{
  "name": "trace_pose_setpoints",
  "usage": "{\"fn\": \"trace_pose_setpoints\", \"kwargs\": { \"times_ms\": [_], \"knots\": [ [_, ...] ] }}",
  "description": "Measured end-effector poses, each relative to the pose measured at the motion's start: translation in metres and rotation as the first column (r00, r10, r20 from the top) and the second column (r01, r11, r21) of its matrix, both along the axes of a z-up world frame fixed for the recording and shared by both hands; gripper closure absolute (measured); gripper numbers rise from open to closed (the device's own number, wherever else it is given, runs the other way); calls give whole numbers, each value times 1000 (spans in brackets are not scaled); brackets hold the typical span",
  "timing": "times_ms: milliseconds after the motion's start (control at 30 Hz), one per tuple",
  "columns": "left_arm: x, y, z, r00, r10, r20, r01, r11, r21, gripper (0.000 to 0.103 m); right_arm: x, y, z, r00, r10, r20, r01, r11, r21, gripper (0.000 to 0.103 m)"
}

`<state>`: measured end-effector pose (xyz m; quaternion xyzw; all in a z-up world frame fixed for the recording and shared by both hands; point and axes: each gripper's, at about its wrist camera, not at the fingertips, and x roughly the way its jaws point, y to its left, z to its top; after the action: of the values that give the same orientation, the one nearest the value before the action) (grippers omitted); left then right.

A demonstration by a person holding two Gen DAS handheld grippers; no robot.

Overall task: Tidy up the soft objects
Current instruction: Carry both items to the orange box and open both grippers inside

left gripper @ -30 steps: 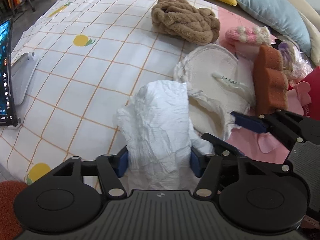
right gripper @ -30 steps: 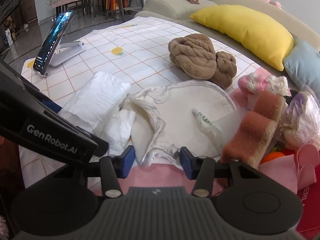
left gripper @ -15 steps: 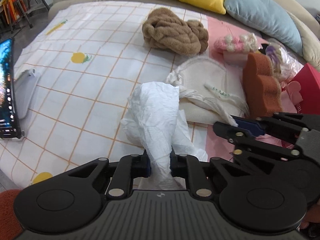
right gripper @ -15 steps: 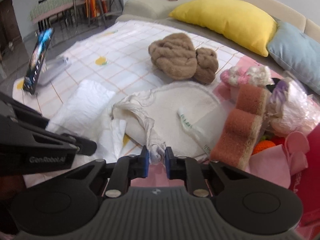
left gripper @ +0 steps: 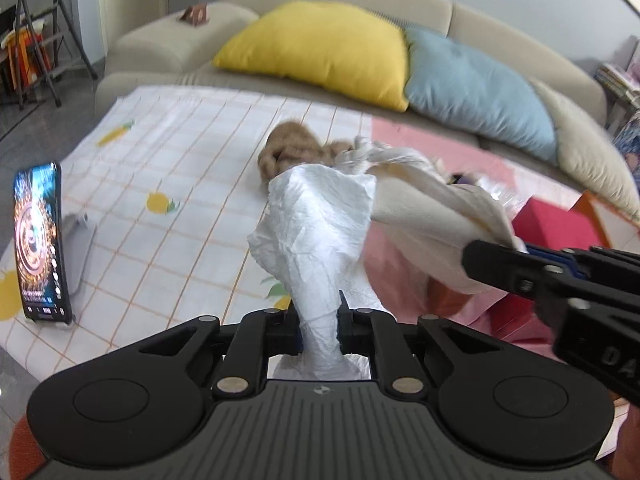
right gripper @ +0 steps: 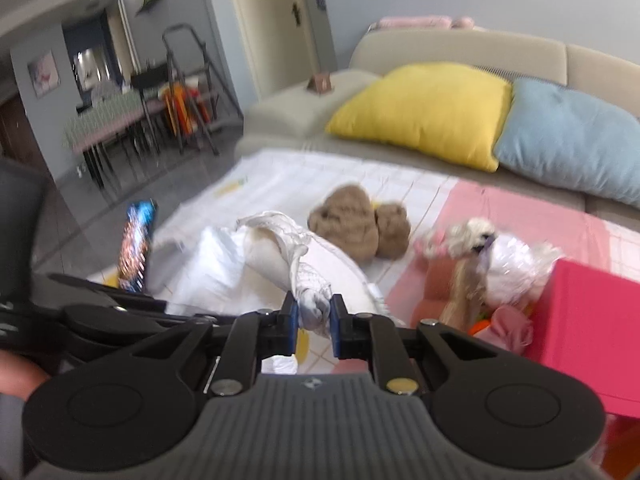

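Note:
My left gripper (left gripper: 319, 330) is shut on a crinkled white sheet (left gripper: 320, 232), which stands bunched up above the jaws, lifted off the checked bed cover (left gripper: 168, 200). My right gripper (right gripper: 315, 314) is shut on the twisted edge of a cream quilted cloth (right gripper: 272, 256). In the left wrist view that cream cloth (left gripper: 432, 208) hangs stretched from my right gripper (left gripper: 520, 256) at the right. The two cloths touch where they overlap. A brown knotted plush (right gripper: 356, 224) lies on the cover behind them.
A lit phone on a stand (left gripper: 38, 240) is at the cover's left edge. A pink box (right gripper: 588, 320), an orange sponge (right gripper: 440, 280), a fluffy pink-white item (right gripper: 460, 236) and a plastic-wrapped bundle (right gripper: 520, 268) crowd the right. Yellow (left gripper: 324, 48) and blue (left gripper: 476, 84) pillows line the sofa.
Both grippers went from open to shut, the left on the white sheet, the right on the cream cloth's edge. Both have since risen, lifting the cloths off the cover.

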<state>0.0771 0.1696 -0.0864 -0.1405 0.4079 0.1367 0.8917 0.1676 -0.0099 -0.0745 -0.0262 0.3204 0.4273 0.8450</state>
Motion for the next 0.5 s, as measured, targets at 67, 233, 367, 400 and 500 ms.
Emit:
{"fn": "trace_pose_setpoints", "kwargs": {
  "times_ms": [67, 233, 367, 400, 500],
  "knots": [
    [-4, -6, 14, 999, -13, 33, 12, 1000, 3, 89, -7, -13, 15, 1000, -22, 18, 22, 999, 26, 90],
    [-9, -29, 42, 994, -65, 93, 64, 998, 11, 89, -22, -58, 47, 994, -97, 46, 91, 988, 127, 89],
    [-7, -52, 62, 981, -130, 141, 132, 991, 0, 89, -32, -104, 71, 981, -178, 72, 161, 966, 203, 89],
    [-6, -58, 67, 977, -150, 154, 152, 988, -3, 89, -34, -115, 75, 977, -201, 77, 180, 959, 218, 89],
    [-2, -78, 80, 958, -213, 193, 221, 975, -21, 89, -41, -151, 86, 954, -287, 90, 257, 932, 255, 89]
  ]
}}
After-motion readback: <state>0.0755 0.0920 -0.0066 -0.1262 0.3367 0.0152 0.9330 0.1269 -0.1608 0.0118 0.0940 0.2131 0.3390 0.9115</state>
